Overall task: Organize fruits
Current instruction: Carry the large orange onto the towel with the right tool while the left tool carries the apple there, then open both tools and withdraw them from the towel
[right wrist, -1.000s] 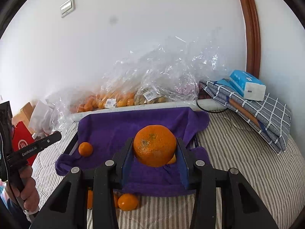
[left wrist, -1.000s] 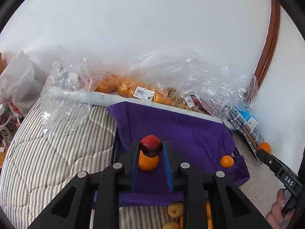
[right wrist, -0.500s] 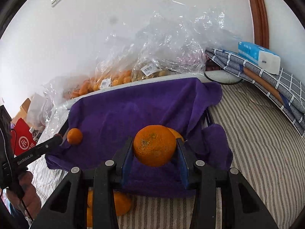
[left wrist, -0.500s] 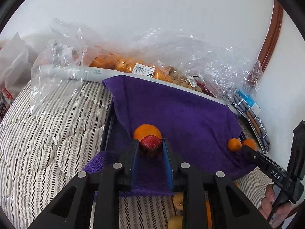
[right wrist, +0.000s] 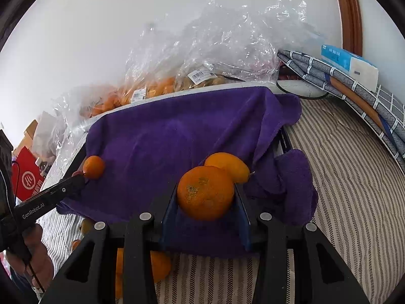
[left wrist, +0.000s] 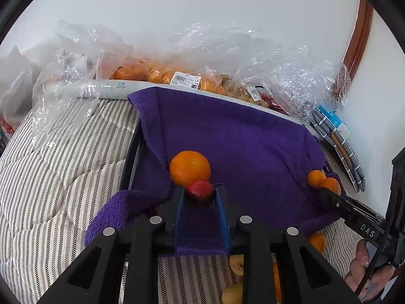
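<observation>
Strawberry (left wrist: 199,189) sits pinched in your left gripper (left wrist: 200,197), orange (right wrist: 205,192) in your right gripper (right wrist: 206,200); the purple towel (left wrist: 240,147) lies just below both.

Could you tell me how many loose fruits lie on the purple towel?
2: small orange near the towel's left edge; yellow-orange fruit behind the held orange; folds may hide more.

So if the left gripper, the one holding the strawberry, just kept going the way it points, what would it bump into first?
Most likely the orange lying on the purple towel. It sits right beyond the strawberry pinched in the left gripper. From this view I cannot tell whether the two already touch.
</observation>
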`<state>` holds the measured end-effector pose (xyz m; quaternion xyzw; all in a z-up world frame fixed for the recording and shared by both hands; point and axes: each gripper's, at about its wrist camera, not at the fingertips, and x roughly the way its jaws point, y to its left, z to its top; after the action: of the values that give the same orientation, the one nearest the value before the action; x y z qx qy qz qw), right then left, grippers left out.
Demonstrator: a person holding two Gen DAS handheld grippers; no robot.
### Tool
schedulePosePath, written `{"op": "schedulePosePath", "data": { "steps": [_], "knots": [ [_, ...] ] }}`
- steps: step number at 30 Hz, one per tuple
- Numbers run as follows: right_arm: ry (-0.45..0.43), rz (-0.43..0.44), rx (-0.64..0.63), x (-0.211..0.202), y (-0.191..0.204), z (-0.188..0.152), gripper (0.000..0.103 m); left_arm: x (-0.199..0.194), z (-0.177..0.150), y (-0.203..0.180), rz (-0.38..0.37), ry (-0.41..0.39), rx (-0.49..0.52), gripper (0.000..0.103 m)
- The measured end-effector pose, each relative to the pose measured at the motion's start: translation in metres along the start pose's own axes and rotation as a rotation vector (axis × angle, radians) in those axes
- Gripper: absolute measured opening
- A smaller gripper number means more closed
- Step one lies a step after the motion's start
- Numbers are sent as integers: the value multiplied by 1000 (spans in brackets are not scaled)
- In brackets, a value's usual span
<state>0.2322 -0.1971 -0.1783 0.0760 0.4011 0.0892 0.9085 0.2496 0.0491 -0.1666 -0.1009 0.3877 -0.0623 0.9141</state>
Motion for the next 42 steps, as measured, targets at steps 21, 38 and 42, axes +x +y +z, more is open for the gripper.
{"op": "schedulePosePath", "data": {
  "steps": [21,38,42],
  "knots": [
    [-81,-10,-30,-16,5,2,57,-1,3,-5,-6,-4,25,32],
    [-211,-8,-7,-45,3,3,61,-22,5,-5,38,-97,30,37],
    [-206,-3,-4,-53,4,3,60,-31,7,-2,-28,-116,-6,37]
  ]
}}
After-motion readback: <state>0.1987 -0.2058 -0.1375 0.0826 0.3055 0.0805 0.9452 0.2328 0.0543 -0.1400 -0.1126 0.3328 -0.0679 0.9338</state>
